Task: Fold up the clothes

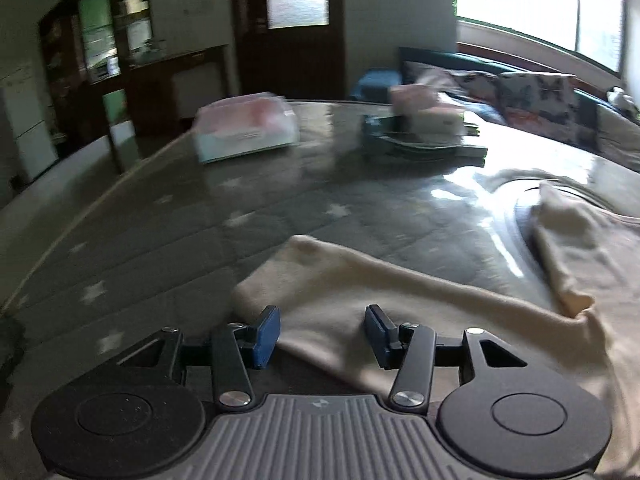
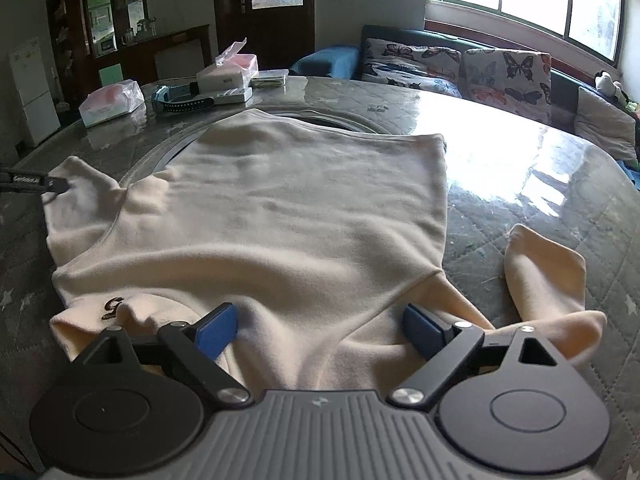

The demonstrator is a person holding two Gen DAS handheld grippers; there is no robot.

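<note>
A cream T-shirt [image 2: 280,208] lies spread flat on the glossy grey table [image 2: 520,184], its hem toward the far side. My right gripper [image 2: 320,332] stands open over the shirt's near edge by the collar, and a low bulge of cloth rises between its blue pads [image 2: 216,330] without being pinched. The right sleeve [image 2: 548,280] lies crumpled off to the right. My left gripper [image 1: 322,336] hangs open over the left sleeve [image 1: 360,288], whose cloth lies flat under the gap. That gripper's dark tip [image 2: 56,185] shows on the left sleeve in the right wrist view.
A tissue pack [image 2: 110,102] and stacked boxes with a watch [image 2: 216,88] sit at the table's far left. A round inset ring [image 2: 332,120] shows under the shirt's hem. Behind the table stands a sofa with butterfly cushions [image 2: 504,72]. The table's left edge [image 1: 80,216] curves close by.
</note>
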